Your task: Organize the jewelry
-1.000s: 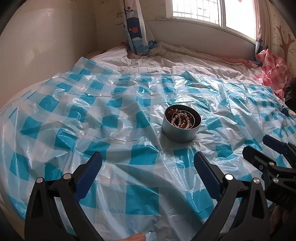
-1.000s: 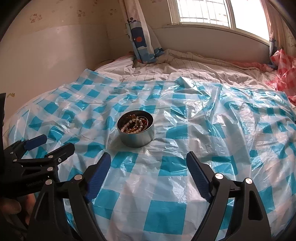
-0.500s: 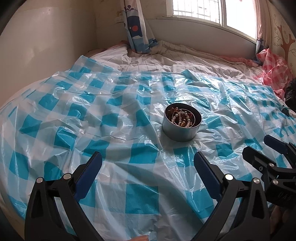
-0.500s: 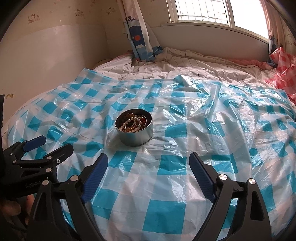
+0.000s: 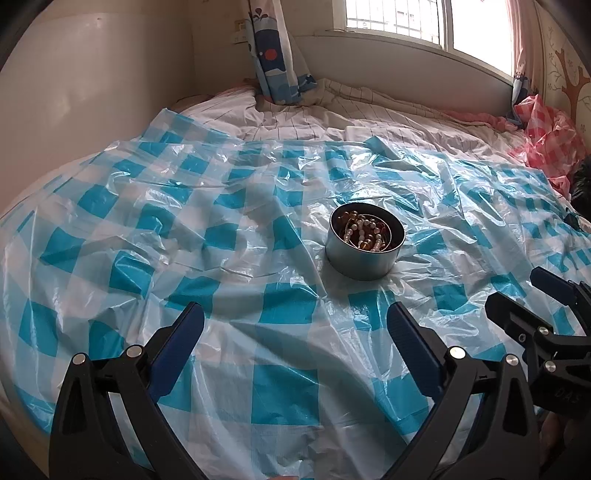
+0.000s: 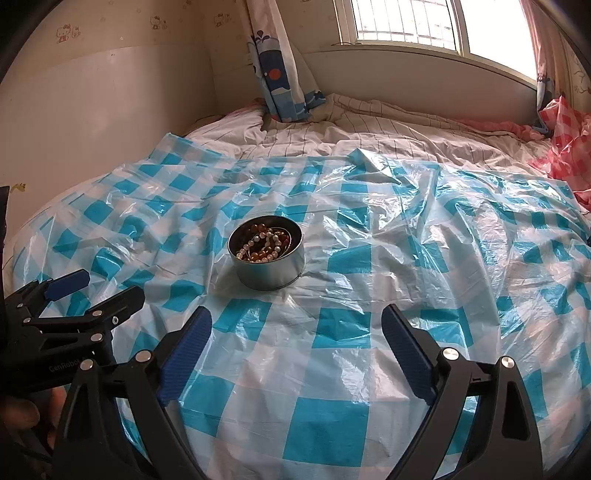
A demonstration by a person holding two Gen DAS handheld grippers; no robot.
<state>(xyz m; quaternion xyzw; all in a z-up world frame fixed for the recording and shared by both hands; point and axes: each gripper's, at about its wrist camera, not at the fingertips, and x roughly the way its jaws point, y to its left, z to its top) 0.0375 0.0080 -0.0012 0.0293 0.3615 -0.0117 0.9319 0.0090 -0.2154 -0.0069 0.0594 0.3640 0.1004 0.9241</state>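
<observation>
Jewelry (image 5: 364, 232): bead strings, white and amber, heaped inside the round metal tin (image 5: 360, 260); seen also from the right wrist (image 6: 264, 245).
Tin: upright on the blue-and-white checked plastic sheet (image 5: 280, 384), near the sheet's middle, ahead of both tongs and touching neither.
Left gripper (image 5: 295, 328): spread wide, nothing between the blue pads, low over the sheet.
Right gripper (image 6: 296, 328): jaws opening, wide apart, nothing between them, apart from the tin.
Sheet: crinkled, laid over striped bedding (image 6: 388, 125).
Backdrop: patterned curtain (image 6: 277, 74) hanging below the window (image 6: 406, 26); pink checked plastic (image 5: 546, 136) at the far right.
</observation>
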